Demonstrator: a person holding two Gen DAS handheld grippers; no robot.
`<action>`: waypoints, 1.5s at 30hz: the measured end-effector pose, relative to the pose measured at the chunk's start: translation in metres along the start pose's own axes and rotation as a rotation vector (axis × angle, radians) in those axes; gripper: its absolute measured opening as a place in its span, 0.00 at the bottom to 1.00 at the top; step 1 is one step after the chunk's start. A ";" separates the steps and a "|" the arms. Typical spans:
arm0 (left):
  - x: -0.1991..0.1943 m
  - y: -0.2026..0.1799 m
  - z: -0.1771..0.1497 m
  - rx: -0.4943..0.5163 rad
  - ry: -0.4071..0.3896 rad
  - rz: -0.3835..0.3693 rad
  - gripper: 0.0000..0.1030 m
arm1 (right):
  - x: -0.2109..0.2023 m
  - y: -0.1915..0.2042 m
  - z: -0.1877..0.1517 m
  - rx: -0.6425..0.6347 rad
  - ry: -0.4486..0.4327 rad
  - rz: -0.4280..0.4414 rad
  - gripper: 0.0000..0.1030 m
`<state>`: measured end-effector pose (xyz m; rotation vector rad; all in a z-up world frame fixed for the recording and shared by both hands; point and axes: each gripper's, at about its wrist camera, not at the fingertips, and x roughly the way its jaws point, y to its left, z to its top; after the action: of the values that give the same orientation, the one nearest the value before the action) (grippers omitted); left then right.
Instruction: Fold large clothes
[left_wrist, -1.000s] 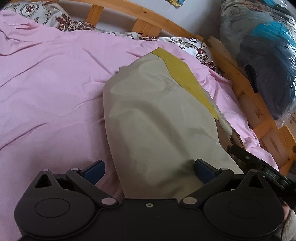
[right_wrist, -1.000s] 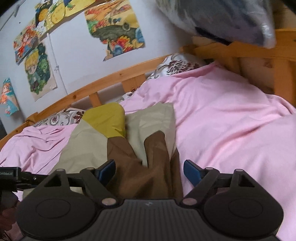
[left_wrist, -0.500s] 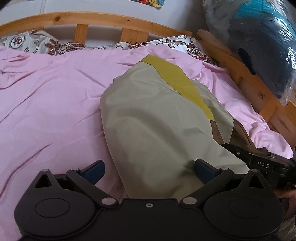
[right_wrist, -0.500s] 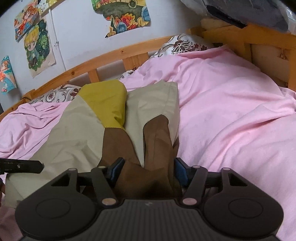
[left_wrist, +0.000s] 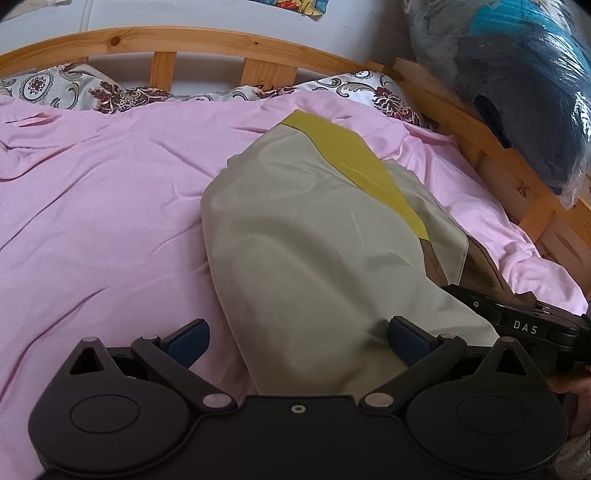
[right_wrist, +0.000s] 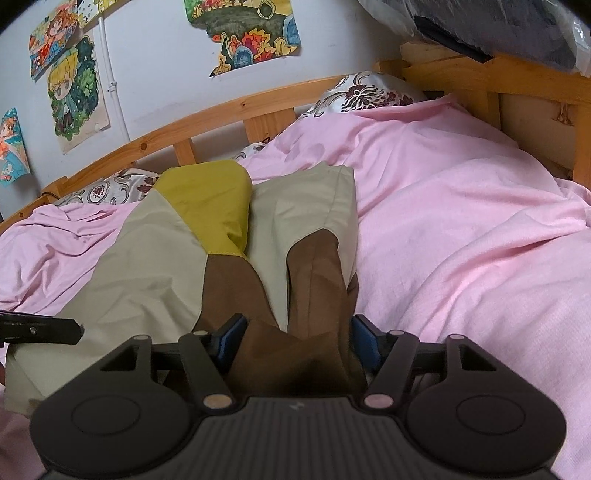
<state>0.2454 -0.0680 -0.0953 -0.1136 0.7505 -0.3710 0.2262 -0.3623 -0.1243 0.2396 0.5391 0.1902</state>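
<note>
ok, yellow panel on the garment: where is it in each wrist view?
Left wrist: yellow panel runs as a diagonal strip right of centre, upper half.
Right wrist: yellow panel sits left of centre, above the brown section.
Shared landmark: wooden headboard rail behind it.

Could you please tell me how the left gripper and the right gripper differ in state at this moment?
The left gripper is spread wide, while the right gripper is narrowed. The left gripper straddles the beige part of the garment without pinching it, whereas the right gripper is closed on the bunched brown part. Both sit low at the garment's near edge on the pink sheet.
</note>
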 end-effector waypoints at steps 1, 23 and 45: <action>0.000 0.000 -0.001 -0.003 -0.002 0.000 0.99 | 0.000 0.000 0.000 0.000 0.000 -0.001 0.66; -0.001 0.015 -0.007 -0.064 0.014 -0.029 1.00 | -0.023 0.066 -0.008 -0.391 -0.171 -0.084 0.32; 0.047 0.071 0.024 -0.359 0.125 -0.197 0.99 | 0.024 -0.008 0.026 0.007 -0.041 0.029 0.76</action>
<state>0.3134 -0.0206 -0.1249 -0.5088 0.9275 -0.4308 0.2609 -0.3685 -0.1163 0.2577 0.4963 0.2112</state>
